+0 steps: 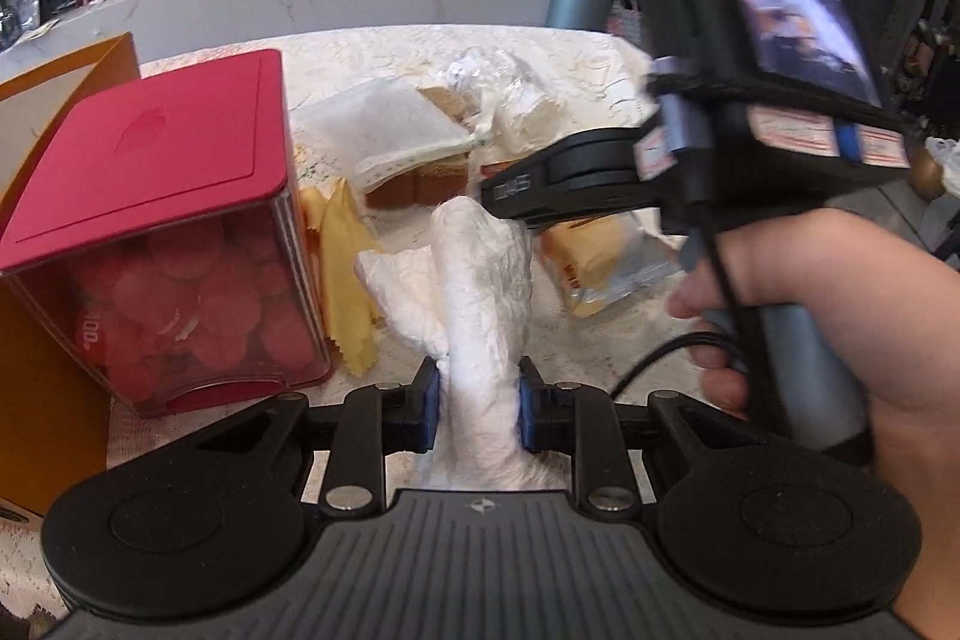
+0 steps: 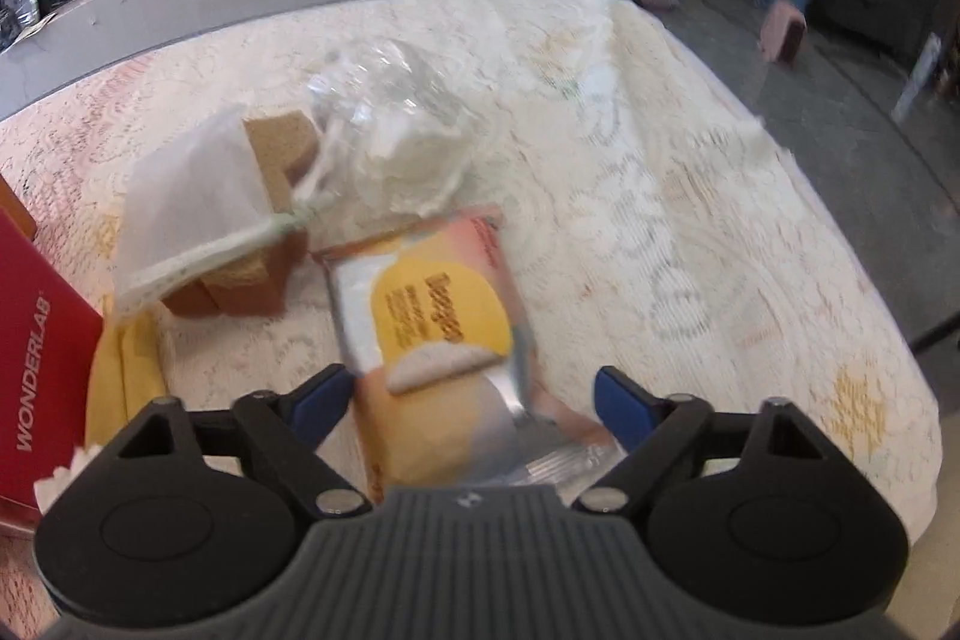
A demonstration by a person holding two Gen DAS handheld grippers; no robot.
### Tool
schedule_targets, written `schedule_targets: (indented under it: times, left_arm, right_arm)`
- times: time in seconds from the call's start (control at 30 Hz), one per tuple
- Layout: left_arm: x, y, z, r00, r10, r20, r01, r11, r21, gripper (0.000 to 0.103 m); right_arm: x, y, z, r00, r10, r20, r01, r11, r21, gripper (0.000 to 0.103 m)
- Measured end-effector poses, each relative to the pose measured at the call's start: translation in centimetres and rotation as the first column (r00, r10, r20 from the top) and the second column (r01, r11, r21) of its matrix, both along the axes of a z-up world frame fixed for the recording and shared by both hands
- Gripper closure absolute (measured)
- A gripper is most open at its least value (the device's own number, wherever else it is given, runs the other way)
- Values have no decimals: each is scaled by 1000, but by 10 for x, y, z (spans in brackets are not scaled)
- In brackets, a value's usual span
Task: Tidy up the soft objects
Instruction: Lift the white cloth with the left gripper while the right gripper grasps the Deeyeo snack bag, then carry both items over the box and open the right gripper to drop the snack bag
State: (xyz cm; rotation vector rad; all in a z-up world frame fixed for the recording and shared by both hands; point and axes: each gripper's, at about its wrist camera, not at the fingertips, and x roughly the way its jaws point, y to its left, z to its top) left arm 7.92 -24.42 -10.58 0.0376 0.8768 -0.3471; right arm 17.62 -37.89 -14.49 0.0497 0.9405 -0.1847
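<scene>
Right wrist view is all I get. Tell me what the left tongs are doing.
Observer: The left tongs are shut on a crumpled white tissue, pads pressing both its sides.
Operator: Report what stands left of it.
Observer: A red-lidded box with clear walls, full of round red pieces. Your view shows only its red side.
Operator: Say where my tongs sit from there.
Observer: The right tongs are open over the orange snack packet; the left camera shows their black body crossing above the tissue's far end, a hand on the handle.
</scene>
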Motion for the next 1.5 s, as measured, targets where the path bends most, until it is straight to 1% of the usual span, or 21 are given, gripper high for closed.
schedule_targets:
  times: [0.1, 0.2, 0.3, 0.37, 0.4, 0.43, 0.53, 0.63, 0.7, 0.73, 0.87, 0.97, 1.07, 1.13, 1.23, 1.3, 1.37, 1.5]
  left_arm:
    - [-3, 0, 1, 1000, 10, 12, -10, 1000, -26, 75]
    - [-9, -6, 1, 999, -27, 47, 28, 999, -22, 75]
    - [-15, -11, 1, 995, -54, 85, 54, 999, -2, 75]
    - [-14, -11, 0, 995, -61, 82, 62, 998, -8, 75]
    - [-13, -11, -1, 995, -60, 76, 61, 998, -13, 75]
    - [-14, -11, -2, 996, -61, 73, 62, 998, -16, 76]
    - [-14, -13, -3, 994, -79, 75, 80, 997, -11, 75]
    - [-15, -14, -1, 993, -93, 78, 94, 995, -15, 75]
    - [-17, -13, 2, 992, -96, 79, 99, 995, -27, 75]
    - [-18, -12, 3, 993, -90, 79, 93, 995, -36, 75]
    - [-19, -1, 14, 995, -73, 74, 81, 990, -114, 75]
    - [-21, 7, 25, 992, -66, 110, 80, 988, -131, 75]
    - [-22, 15, 41, 989, -83, 121, 105, 976, -191, 75]
    - [-26, 21, 51, 985, -85, 153, 117, 969, -219, 75]
    - [-34, 29, 66, 971, -72, 228, 124, 967, -221, 75]
    - [-35, 35, 73, 966, -55, 252, 114, 967, -227, 75]
    - [-33, 42, 79, 967, -29, 252, 90, 968, -235, 75]
    - [-24, 61, 90, 969, 33, 246, 25, 973, -229, 75]
  right_arm:
    - [2, 7, -2, 999, 34, -2, -34, 999, -26, 20]
    - [6, 1, -11, 999, 0, -45, -1, 1000, -24, 21]
    - [5, -9, -12, 999, -7, -38, 8, 1000, 29, 25]
    - [2, -11, -11, 1000, 2, -30, -1, 999, 43, 31]
    - [1, -11, -10, 1000, 6, -28, -4, 998, 55, 36]
    - [0, -12, -9, 1000, 3, -25, -2, 998, 62, 38]
    - [-6, -19, -6, 999, -47, -3, 47, 992, 117, 45]
    - [-15, -29, -3, 996, -87, 19, 81, 977, 195, 49]
    - [-20, -34, -2, 995, -98, 23, 90, 971, 221, 49]
    - [-21, -35, -2, 996, -92, 18, 86, 973, 216, 49]
    - [-30, -38, -1, 993, -120, 21, 113, 971, 208, 50]
    - [-36, -44, 1, 990, -142, 25, 133, 968, 212, 51]
    - [-41, -46, 5, 985, -170, 32, 162, 970, 180, 51]
    - [-44, -48, 8, 982, -182, 42, 171, 968, 183, 51]
    - [-48, -49, 12, 984, -170, 56, 156, 968, 197, 51]
    - [-53, -51, 15, 987, -143, 70, 121, 959, 256, 51]
    - [-58, -51, 19, 987, -128, 96, 91, 944, 317, 51]
    - [-65, -44, 38, 981, -111, 161, 56, 947, 316, 51]
